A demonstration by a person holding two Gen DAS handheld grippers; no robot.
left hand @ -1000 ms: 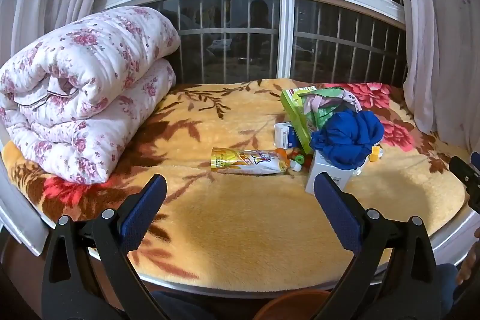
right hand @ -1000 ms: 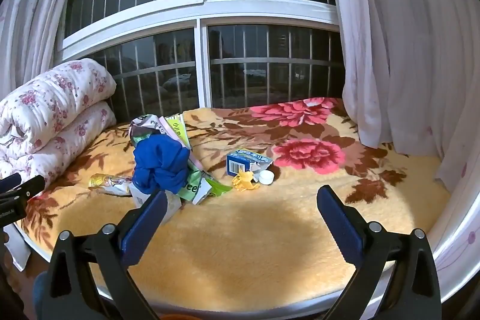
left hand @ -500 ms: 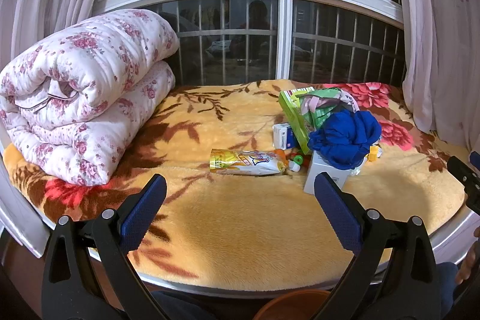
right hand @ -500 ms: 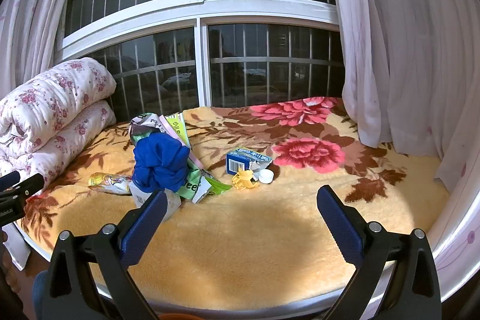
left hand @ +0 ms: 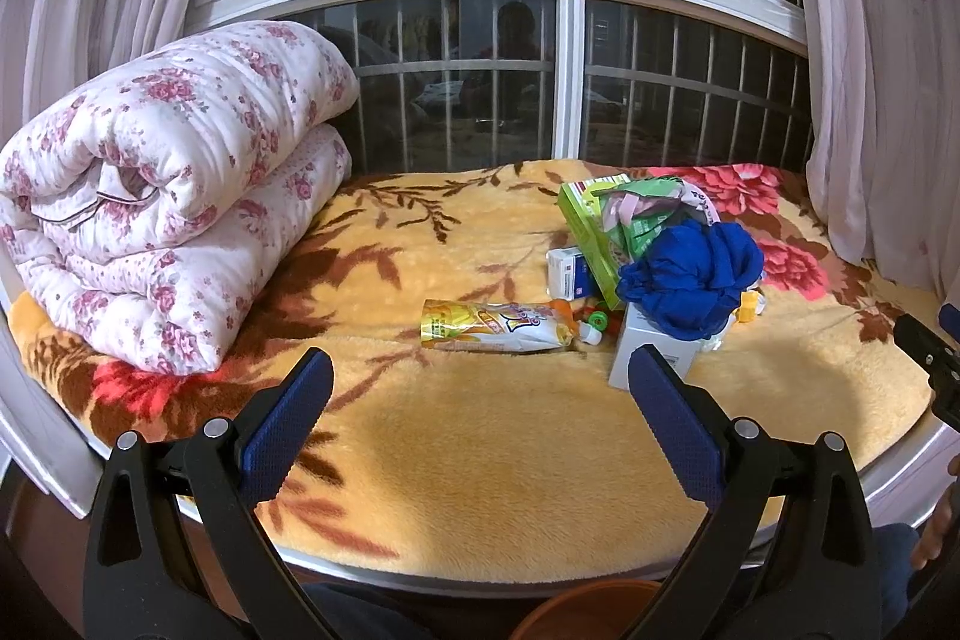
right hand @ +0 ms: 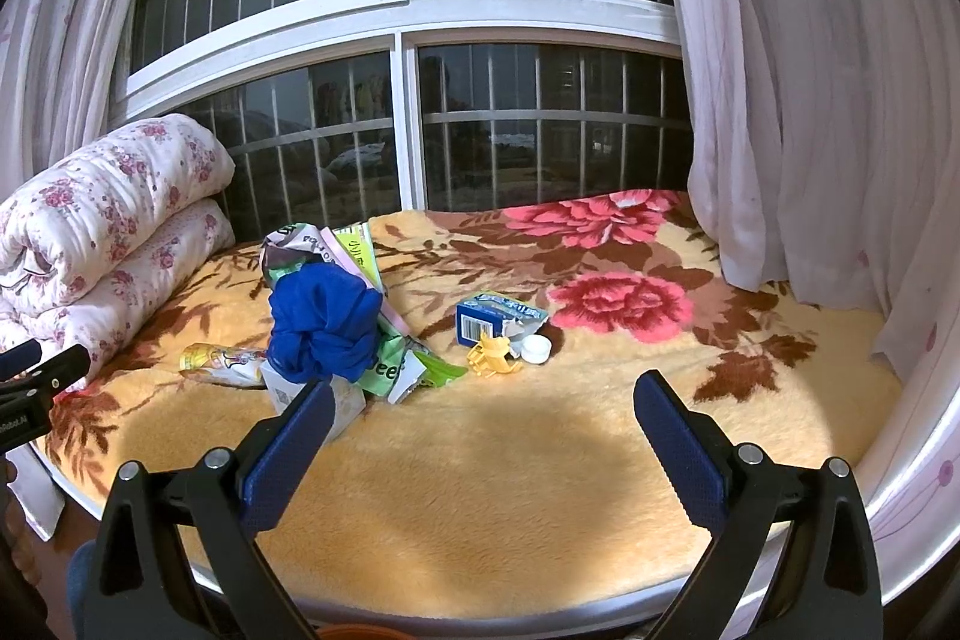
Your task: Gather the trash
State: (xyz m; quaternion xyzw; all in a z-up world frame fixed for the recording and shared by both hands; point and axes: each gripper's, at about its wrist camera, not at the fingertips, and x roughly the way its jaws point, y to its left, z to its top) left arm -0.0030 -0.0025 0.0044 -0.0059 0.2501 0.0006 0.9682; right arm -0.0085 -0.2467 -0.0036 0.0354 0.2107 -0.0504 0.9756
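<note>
Trash lies in a heap on the yellow floral blanket [left hand: 480, 448]: a yellow drink pouch [left hand: 498, 326], a crumpled blue bag [left hand: 690, 289] on a white box [left hand: 651, 355], green wrappers [left hand: 612, 220] and a small blue-white carton [left hand: 567, 271]. In the right wrist view the blue bag [right hand: 324, 322], a torn blue carton [right hand: 495, 316], a yellow clip [right hand: 492, 355] and a white cap [right hand: 536, 347] show. My left gripper [left hand: 480, 376] is open and empty, short of the pouch. My right gripper [right hand: 483, 400] is open and empty, short of the clip.
A rolled floral quilt [left hand: 168, 214] fills the left end of the window seat. Barred windows [left hand: 456, 82] stand behind, curtains [right hand: 798, 100] hang at the right. An orange-brown bin rim [left hand: 588, 610] shows below the seat edge.
Both views have shifted only slightly; the trash sits a touch higher and nearer in the left wrist view. Nothing was taken hold of.
</note>
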